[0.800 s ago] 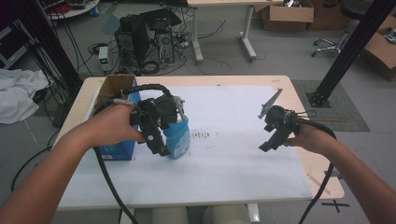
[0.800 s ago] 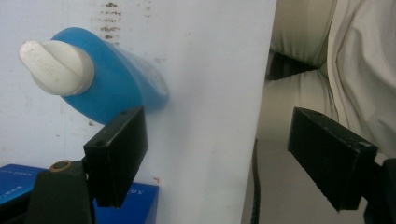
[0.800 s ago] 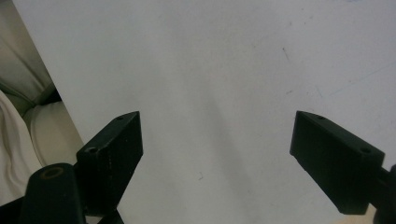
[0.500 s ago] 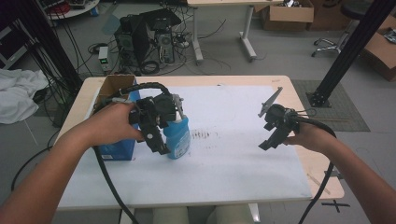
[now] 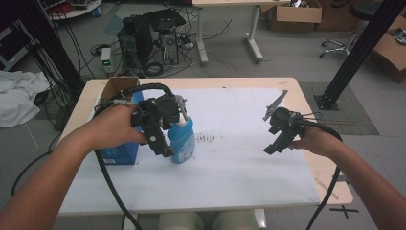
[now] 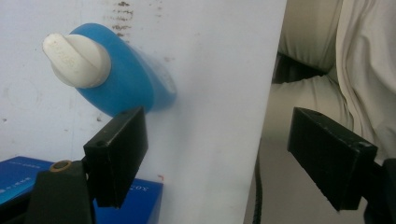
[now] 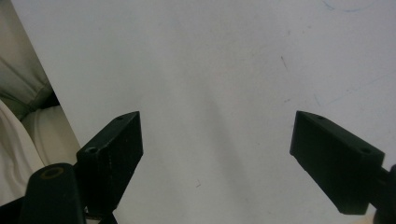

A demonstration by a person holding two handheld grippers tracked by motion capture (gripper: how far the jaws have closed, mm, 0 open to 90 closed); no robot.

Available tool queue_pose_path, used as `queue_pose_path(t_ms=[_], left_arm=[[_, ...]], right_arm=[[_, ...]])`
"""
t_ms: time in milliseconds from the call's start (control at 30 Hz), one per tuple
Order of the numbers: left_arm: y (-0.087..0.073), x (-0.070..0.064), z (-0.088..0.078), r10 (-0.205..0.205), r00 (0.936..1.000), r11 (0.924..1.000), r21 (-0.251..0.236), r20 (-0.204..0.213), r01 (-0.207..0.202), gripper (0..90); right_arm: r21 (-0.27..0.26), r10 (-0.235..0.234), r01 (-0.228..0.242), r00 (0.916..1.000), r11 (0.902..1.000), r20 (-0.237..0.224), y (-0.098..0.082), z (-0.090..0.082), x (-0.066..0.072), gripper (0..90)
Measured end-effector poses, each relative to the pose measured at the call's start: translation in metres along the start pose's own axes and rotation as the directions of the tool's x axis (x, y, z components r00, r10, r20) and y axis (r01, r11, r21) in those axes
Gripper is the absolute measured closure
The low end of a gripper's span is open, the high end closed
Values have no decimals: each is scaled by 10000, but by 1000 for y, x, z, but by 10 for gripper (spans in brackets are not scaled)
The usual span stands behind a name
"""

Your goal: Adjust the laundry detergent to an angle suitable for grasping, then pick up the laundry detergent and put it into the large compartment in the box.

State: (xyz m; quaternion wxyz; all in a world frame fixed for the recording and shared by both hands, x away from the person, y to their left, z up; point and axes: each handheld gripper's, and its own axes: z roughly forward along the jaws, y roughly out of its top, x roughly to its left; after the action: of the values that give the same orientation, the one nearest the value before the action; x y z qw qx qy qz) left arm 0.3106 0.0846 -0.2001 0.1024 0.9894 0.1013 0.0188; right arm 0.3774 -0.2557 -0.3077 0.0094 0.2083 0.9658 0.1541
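Note:
A blue bottle (image 5: 184,143) with a white cap (image 6: 74,59) stands upright on the white table top (image 5: 230,167), left of centre. My left gripper (image 5: 162,143) hangs just to the left of the bottle, tilted down, with its jaws wide apart. In the left gripper view the bottle (image 6: 122,81) lies beyond the left fingertip, outside the gap, and nothing is between the jaws (image 6: 217,140). My right gripper (image 5: 275,146) hovers over the right part of the table. It is open too, with bare table under its gap (image 7: 215,140).
A blue carton (image 5: 118,154) lies by the left hand, and an open cardboard box (image 5: 117,86) stands behind it at the table's far left corner. Dark smudges (image 5: 210,139) mark the table top beside the bottle. Legs in light trousers (image 6: 336,70) are past the near edge.

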Motion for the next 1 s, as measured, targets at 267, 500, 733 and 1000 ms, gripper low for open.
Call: queue_pose_path(t_ms=[267, 500, 733, 1000], left_arm=[[-1, 0, 2, -104, 9999, 9999, 108, 6, 103, 208], [1, -4, -2, -161, 9998, 9999, 61, -155, 162, 209], [7, -5, -14, -981, 9897, 9946, -452, -1047, 938, 208], [14, 10, -24, -2811, 9491, 9551, -1383, -1421, 2621, 192]], right_arm=[[34, -65, 65, 10000, 10000, 9, -1, 0, 0, 170], [22, -91, 91, 10000, 10000, 25, -1, -1, 2, 170], [39, -98, 98, 10000, 9999, 14, -1, -1, 1, 171], [36, -130, 130, 9999, 9999, 28, -3, 1, 0, 172]])
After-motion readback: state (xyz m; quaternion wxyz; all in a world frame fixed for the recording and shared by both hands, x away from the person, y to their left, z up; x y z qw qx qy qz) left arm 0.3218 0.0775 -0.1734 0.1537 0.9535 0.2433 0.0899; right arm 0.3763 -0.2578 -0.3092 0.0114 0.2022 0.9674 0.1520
